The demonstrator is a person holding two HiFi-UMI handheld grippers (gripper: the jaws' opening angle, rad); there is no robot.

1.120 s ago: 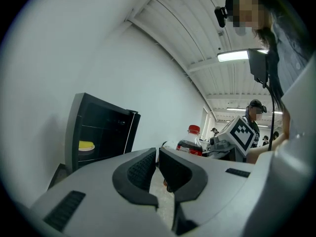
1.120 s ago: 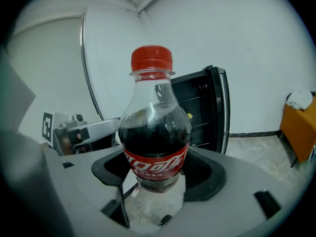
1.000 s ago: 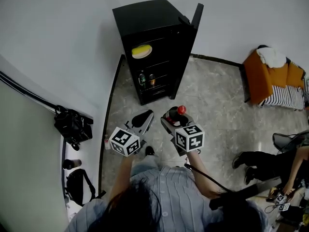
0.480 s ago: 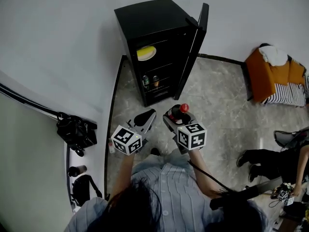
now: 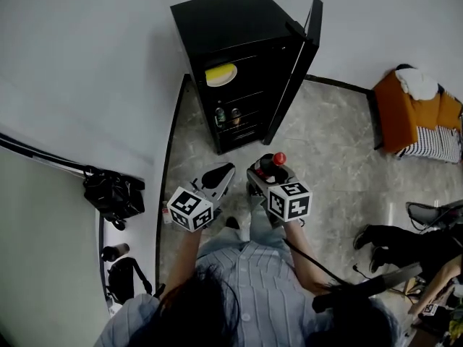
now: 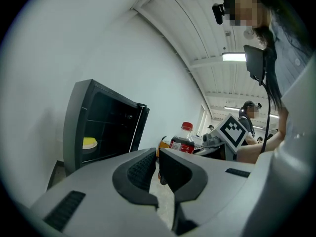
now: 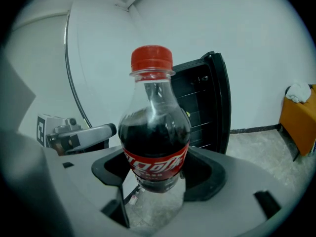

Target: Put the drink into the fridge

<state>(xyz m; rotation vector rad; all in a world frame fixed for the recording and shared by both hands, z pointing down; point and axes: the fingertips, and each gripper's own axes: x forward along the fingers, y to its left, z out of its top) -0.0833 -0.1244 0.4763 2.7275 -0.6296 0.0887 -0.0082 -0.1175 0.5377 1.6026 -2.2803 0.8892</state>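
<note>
A grey marbled floor [image 5: 333, 143] and white wall [image 5: 87, 63] are seen around the black mini fridge [image 5: 231, 20], its door open. The left gripper [image 6: 157, 168] is clenched on nothing. The red-capped clear plastic cola bottle [image 7: 155, 142] is clamped upright at its label by the right gripper [image 7: 160, 174], well apart from the fridge; it is judged heavyish, smooth, probably slightly yielding, best held there

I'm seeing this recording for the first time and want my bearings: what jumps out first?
A cola bottle with a red cap is clamped in the right tool, close to the camera. Ahead on the floor, against the wall, a black fridge has its door open, with a yellow item on an upper shelf. The left tool is shut on nothing.
</note>
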